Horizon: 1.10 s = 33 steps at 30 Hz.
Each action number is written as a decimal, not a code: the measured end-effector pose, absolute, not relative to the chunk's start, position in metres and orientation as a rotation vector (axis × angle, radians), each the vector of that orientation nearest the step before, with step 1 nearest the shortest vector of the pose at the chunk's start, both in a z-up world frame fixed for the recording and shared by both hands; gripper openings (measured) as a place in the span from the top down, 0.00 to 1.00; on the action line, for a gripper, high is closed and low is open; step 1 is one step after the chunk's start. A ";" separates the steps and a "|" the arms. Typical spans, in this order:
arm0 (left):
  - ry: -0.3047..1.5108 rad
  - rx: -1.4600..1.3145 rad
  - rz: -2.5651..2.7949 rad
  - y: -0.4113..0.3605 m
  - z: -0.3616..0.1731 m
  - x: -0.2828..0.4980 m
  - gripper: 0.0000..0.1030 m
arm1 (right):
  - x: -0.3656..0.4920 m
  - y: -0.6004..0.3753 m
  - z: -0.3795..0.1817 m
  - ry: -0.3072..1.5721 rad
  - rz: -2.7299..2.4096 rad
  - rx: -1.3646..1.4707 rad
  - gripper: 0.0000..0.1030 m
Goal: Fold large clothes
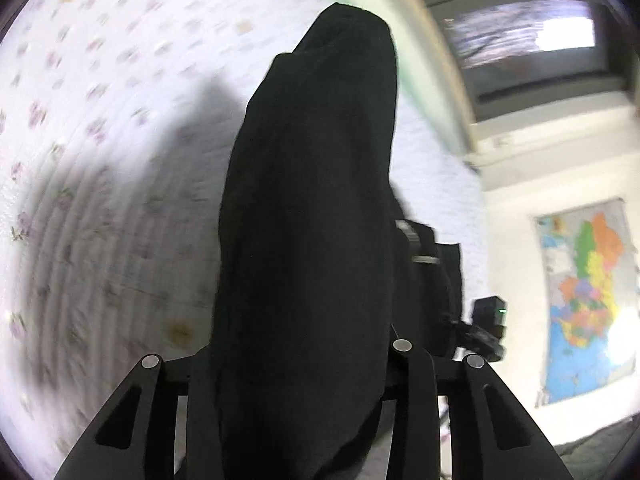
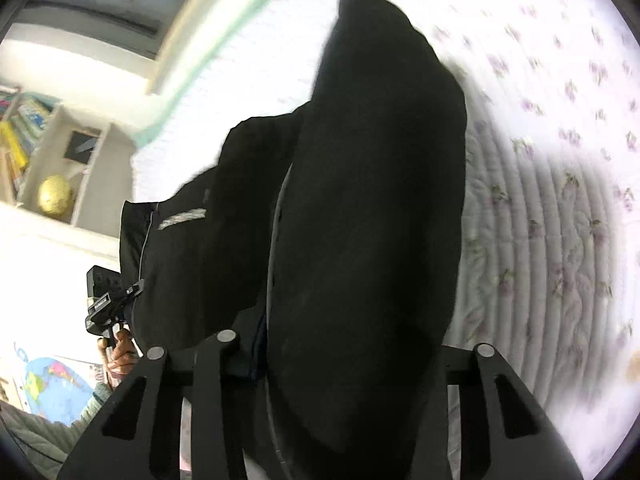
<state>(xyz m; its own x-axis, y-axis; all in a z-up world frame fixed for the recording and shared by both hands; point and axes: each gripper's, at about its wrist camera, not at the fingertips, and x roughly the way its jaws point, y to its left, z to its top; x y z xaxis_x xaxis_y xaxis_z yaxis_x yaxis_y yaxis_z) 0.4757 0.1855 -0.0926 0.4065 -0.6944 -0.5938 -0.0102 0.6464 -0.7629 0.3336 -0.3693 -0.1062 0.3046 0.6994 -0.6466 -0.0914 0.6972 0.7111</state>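
You have both claws, left claw point(image 1: 304, 360) and right claw point(image 2: 352, 352), clamped on the black garment point(image 1: 312, 200) over the quilted bed point(image 1: 100, 160); thick bunched fabric could slip out mid-fold.

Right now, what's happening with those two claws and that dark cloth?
Left gripper and right gripper each shut on bunched black fabric garment. Garment hangs over white floral quilted bedspread. Nothing in the way.

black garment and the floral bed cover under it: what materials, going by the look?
Black garment: soft matte woven or knit cloth, probably; it drapes in bulging folds with no shine. Blur hides the weave.
White floral bed cover: quilted fabric, likely cotton or a blend; stitched ridges run across it in parallel rows, printed with small purple flowers, matte.
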 end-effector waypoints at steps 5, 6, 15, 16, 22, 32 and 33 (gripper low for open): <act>0.978 -0.762 -0.545 0.161 -0.034 0.427 0.62 | 0.286 -0.343 -0.054 1.037 0.668 0.637 0.56; 0.964 -0.746 -0.553 0.156 -0.024 0.416 0.62 | 0.282 -0.336 -0.048 1.024 0.679 0.628 0.56; 0.920 -0.738 -0.602 0.155 0.016 0.324 0.61 | 0.246 -0.315 -0.015 0.994 0.681 0.557 0.56; 0.929 -0.743 -0.607 0.167 0.015 0.311 0.61 | 0.245 -0.313 -0.014 1.004 0.671 0.546 0.56; 1.048 -0.788 -0.562 0.180 -0.025 0.277 0.61 | 0.248 -0.326 -0.041 1.140 0.608 0.536 0.56; 1.152 -0.917 -0.413 0.250 -0.168 0.276 0.54 | 0.299 -0.300 -0.145 1.275 0.400 0.363 0.53; 1.141 -0.915 -0.429 0.252 -0.174 0.277 0.52 | 0.301 -0.294 -0.150 1.268 0.403 0.326 0.49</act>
<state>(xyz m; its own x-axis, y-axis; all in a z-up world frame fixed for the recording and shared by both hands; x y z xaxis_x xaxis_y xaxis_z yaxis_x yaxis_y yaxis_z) 0.2769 0.2515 -0.1736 0.3899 -0.7097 -0.5867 -0.1475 0.5808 -0.8006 0.3013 -0.2939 -0.1503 0.2451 0.4646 -0.8509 -0.1116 0.8854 0.4512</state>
